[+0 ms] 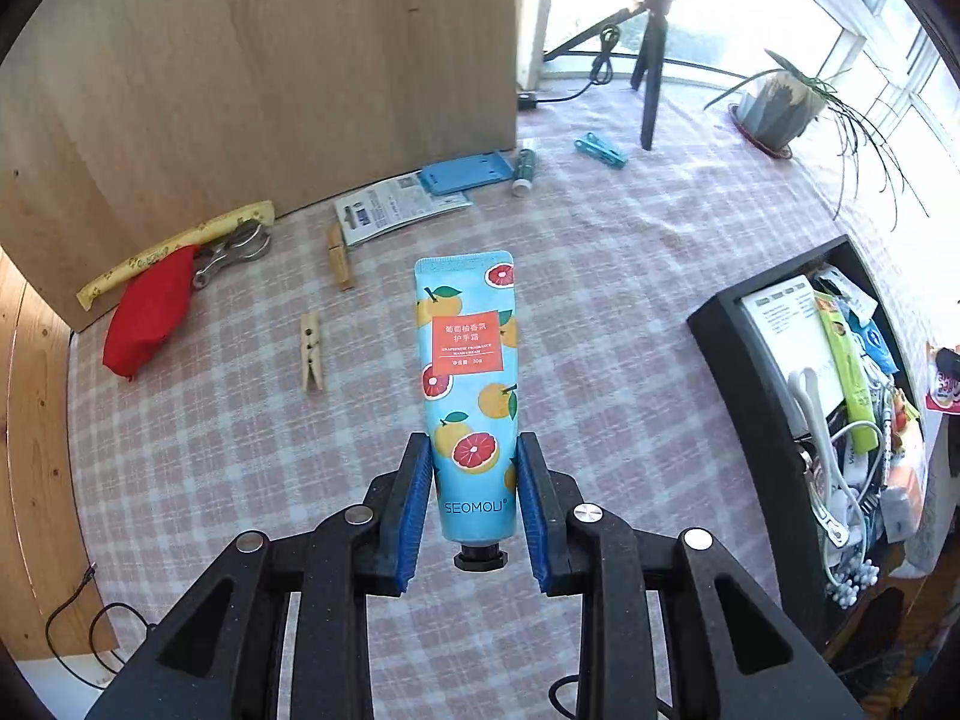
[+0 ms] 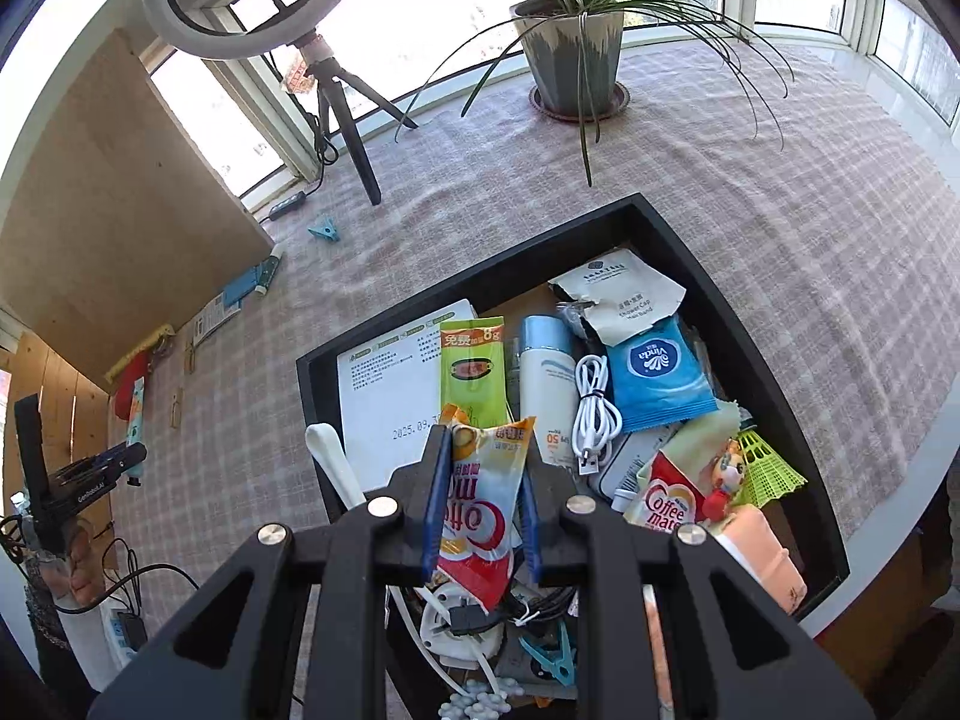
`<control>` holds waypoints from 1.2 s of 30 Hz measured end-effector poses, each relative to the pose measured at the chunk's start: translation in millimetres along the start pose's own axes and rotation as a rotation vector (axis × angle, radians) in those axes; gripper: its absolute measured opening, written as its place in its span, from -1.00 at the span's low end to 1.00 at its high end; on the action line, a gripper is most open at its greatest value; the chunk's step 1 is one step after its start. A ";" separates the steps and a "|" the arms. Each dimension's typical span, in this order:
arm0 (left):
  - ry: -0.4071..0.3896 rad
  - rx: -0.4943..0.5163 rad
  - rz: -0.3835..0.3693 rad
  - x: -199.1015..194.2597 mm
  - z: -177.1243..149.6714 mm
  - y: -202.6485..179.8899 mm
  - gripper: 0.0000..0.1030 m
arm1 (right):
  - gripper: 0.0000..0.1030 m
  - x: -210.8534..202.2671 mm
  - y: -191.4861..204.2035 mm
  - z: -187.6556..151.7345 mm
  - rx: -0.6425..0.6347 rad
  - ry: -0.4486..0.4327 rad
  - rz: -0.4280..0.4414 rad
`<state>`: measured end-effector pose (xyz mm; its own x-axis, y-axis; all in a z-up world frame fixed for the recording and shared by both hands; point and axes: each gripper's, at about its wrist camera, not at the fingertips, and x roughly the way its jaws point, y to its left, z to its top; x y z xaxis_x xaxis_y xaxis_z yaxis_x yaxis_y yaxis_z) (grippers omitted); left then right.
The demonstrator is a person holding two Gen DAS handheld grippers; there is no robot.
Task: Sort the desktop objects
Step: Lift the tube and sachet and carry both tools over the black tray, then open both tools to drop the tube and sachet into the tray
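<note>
Across the whole scene I see the checked tablecloth [image 1: 630, 312], pink and grey, covering the desk. At the far left on it stands a large wooden board [image 1: 258, 72], upright. At the right sits the black tray [image 2: 732, 300], crowded: a white printed sheet [image 2: 390, 384] at its left, a white bottle with a blue cap [image 2: 546, 378] in the middle, a blue Vinda tissue pack [image 2: 657, 375] to the right, a coiled white cable [image 2: 594, 414] between bottle and pack. A potted plant [image 2: 570, 54] stands at the far edge, and a ring light on a tripod [image 2: 336, 96] to its left. My left gripper [image 1: 474, 450] is closed on the hand-cream tube [image 1: 471, 384], blue with grapefruit print; both blue pads press the tube's lower body, black cap toward the camera, crimped end pointing away, the tube held clear above the cloth. My right gripper [image 2: 483, 450] is narrow and clamped on a Coffee-mate sachet [image 2: 486, 498], which hangs over the near part of the tray. Loose on the cloth at the left: a red pouch [image 1: 150, 318] against the board's foot, a blue plastic plate [image 1: 465, 171] on some leaflets, two wooden clothespegs [image 1: 311, 354], one nearer and one farther, a teal clip [image 1: 600, 150] near the tripod legs, and a small green tube [image 1: 525, 171] just right of the blue plate.
</note>
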<state>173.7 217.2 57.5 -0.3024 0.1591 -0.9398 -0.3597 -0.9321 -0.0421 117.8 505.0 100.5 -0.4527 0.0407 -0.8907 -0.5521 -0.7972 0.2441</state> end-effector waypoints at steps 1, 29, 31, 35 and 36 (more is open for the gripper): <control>-0.006 0.026 -0.015 -4.7 0.3 -20.1 -0.49 | -0.60 -1.8 -9.3 -0.3 0.010 -0.002 -0.011; -0.049 0.315 -0.214 -40.5 12.3 -228.3 -0.08 | 0.04 -8.9 -68.9 14.2 0.079 0.008 0.014; -0.053 0.280 -0.194 -39.8 16.5 -208.8 -0.08 | 0.04 -5.0 -56.1 18.7 0.059 0.016 0.031; -0.047 0.192 -0.142 -36.4 23.5 -157.0 -0.08 | 0.04 6.3 -18.8 28.9 0.005 0.029 0.066; -0.045 0.167 -0.129 -35.1 25.1 -142.4 -0.08 | 0.04 9.8 -7.8 31.8 -0.010 0.034 0.077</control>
<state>213.4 352.5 104.9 -0.2823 0.2911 -0.9141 -0.5377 -0.8371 -0.1005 95.4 530.7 102.0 -0.4691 -0.0414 -0.8822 -0.5092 -0.8035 0.3084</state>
